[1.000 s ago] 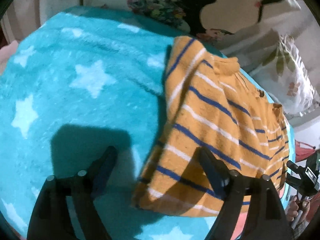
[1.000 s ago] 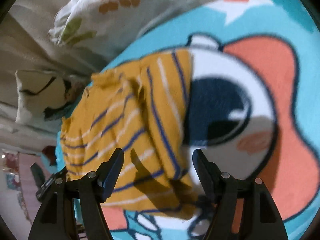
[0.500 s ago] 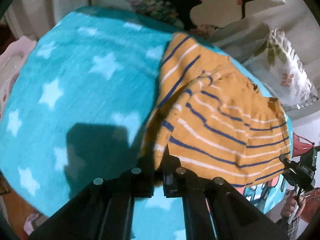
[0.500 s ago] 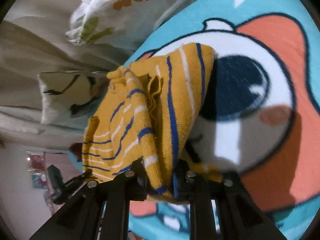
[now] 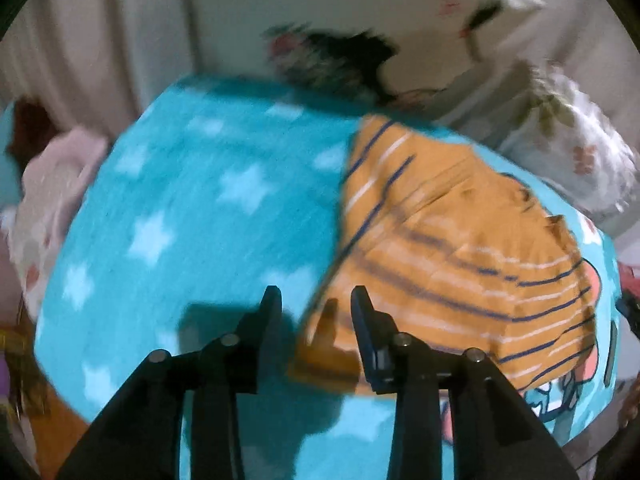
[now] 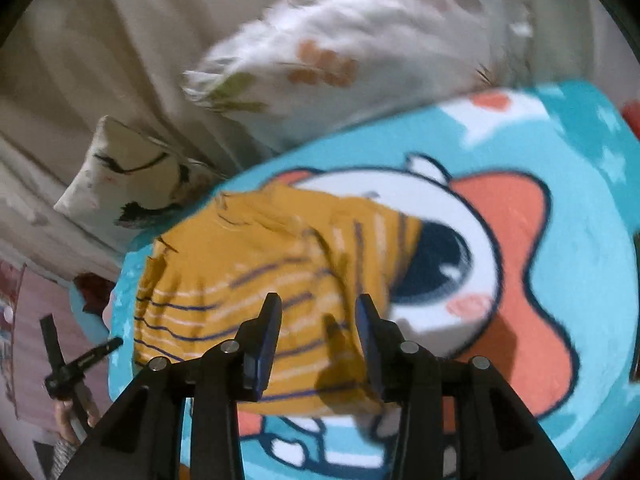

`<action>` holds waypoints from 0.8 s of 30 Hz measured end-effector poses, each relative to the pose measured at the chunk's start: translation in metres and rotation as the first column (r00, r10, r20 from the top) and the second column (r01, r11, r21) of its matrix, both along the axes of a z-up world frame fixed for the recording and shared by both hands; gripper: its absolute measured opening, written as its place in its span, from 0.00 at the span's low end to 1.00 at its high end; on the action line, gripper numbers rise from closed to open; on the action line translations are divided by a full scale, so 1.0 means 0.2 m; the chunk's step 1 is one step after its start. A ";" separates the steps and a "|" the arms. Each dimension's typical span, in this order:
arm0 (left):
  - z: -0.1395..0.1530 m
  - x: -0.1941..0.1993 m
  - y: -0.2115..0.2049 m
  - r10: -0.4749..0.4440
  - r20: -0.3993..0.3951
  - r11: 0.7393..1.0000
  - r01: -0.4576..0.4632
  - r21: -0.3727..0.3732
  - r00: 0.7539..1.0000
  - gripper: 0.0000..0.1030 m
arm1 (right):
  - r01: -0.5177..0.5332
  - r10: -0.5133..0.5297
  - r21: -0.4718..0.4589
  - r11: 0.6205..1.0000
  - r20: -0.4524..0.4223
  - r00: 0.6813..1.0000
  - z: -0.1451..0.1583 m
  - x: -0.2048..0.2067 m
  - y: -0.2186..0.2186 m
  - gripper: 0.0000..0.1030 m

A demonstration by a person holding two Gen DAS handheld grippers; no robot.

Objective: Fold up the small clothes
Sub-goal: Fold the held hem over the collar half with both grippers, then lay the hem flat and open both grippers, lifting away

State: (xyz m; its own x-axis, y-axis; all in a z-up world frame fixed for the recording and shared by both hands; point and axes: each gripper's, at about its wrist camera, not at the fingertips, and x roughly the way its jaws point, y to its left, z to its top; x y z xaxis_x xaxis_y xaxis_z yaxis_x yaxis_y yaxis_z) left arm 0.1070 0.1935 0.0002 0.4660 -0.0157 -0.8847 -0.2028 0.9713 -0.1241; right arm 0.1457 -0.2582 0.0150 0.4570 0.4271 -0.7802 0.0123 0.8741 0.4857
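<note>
A small orange top with blue and white stripes (image 5: 448,248) lies loosely folded on a turquoise blanket (image 5: 192,208); it also shows in the right wrist view (image 6: 256,276). My left gripper (image 5: 316,300) is open and empty, raised above the top's near left edge. My right gripper (image 6: 318,306) is open and empty, raised above the top's near edge. Both views are motion-blurred.
The turquoise blanket has white stars and a cartoon print (image 6: 480,248). Pillows (image 6: 360,52) lean at the back, one with a dark floral print (image 5: 332,60). A pink cloth (image 5: 52,184) lies at the left. A hand-held black gripper handle (image 6: 68,364) shows at the left edge.
Both grippers were shut on the top's near edge half a second ago; they have let go, opened and pulled up and back. The top has dropped onto the blanket.
</note>
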 end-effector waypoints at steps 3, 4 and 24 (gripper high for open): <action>-0.01 0.16 -0.14 -0.123 0.040 0.992 0.124 -0.016 0.992 0.38 | -0.071 0.071 0.009 0.997 -0.010 0.997 -0.02 0.11 0.15 0.42; -0.03 0.23 -0.19 -0.154 0.039 0.988 0.155 -0.014 0.987 0.39 | -0.084 0.084 0.005 0.996 -0.014 0.996 -0.04 0.14 0.18 0.42; -0.37 0.77 0.08 -0.131 -0.072 0.978 0.118 -0.170 0.989 0.66 | 0.046 -0.072 -0.131 0.990 -0.197 0.978 -0.43 0.73 0.19 0.39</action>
